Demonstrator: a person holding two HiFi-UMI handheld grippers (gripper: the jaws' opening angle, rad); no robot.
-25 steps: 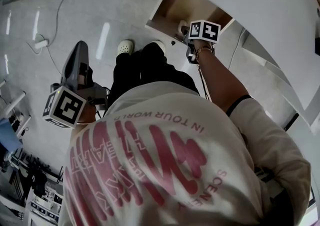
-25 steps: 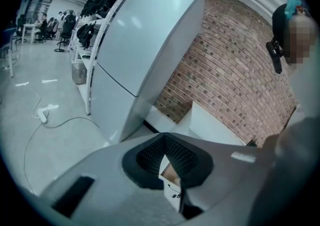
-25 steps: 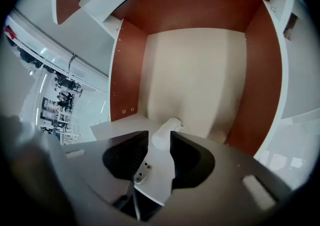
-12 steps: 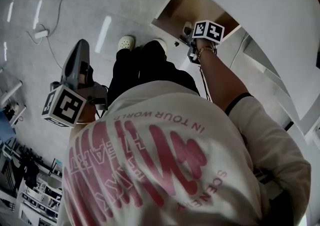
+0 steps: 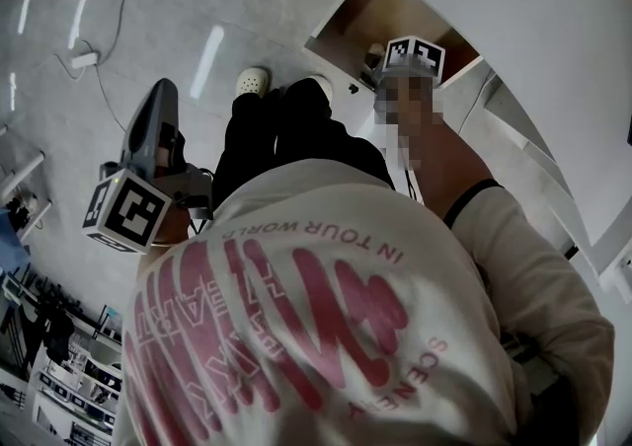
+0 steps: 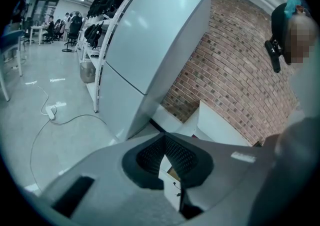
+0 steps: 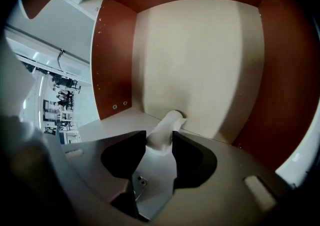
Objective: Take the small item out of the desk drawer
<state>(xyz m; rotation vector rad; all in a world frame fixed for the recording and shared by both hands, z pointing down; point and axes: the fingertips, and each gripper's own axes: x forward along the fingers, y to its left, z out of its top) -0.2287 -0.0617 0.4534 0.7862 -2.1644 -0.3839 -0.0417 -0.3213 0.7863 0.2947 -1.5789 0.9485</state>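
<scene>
The desk drawer [image 5: 341, 28] is pulled out, with brown walls and a cream bottom [image 7: 200, 55]. A small white roll-shaped item [image 7: 166, 126] lies at the near edge of that bottom. My right gripper [image 7: 160, 142] points steeply down into the drawer. Its jaws have just been opening and stand open with the item between their tips. In the head view only its marker cube [image 5: 413, 57] shows above the drawer. My left gripper [image 5: 161, 91] hangs at the person's left side over the floor, its jaws [image 6: 163, 142] shut on nothing.
The white desk top [image 5: 513, 30] overhangs the drawer on the right. A cable and power strip [image 5: 84, 61] lie on the floor, with a white shoe [image 5: 252, 81] near the drawer. Shelving [image 5: 59, 375] stands at bottom left. The left gripper view shows a white cabinet [image 6: 150, 45] and a brick wall [image 6: 235, 70].
The right gripper has dipped a little lower into the drawer. The left gripper hangs where it was.
</scene>
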